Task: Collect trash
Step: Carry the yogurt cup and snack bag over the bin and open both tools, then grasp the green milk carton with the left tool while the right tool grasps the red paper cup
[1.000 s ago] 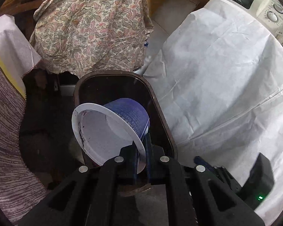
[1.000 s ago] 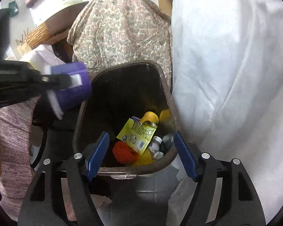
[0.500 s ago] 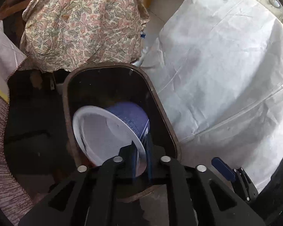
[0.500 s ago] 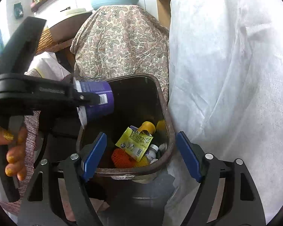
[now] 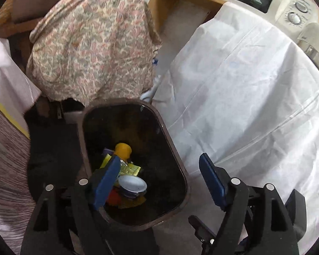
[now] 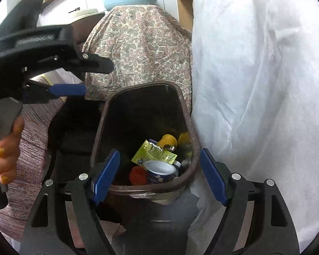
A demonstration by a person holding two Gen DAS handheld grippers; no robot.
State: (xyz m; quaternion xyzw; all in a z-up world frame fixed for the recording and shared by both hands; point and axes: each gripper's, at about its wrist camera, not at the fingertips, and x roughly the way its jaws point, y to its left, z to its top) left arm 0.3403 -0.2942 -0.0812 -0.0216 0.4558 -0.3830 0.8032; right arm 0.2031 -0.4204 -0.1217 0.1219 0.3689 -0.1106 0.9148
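Partly hidden: cup (image 5: 133,186) in bin (image 5: 176,153), behind left gripper (image 5: 159,182).

We look down from both wrists, close above the brown bin (image 5: 181,165) (image 6: 189,125), which both views share.

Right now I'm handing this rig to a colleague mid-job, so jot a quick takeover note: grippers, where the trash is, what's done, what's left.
Left gripper: open, empty, above the bin.
Right gripper: open, empty, at the bin's near rim.
Brown trash bin: holds the purple cup, mouth up, beside a yellow packet, a yellow bottle and an orange mesh item.
Done: cup is in the bin.
Left: no loose trash shows in either view; look around for more.
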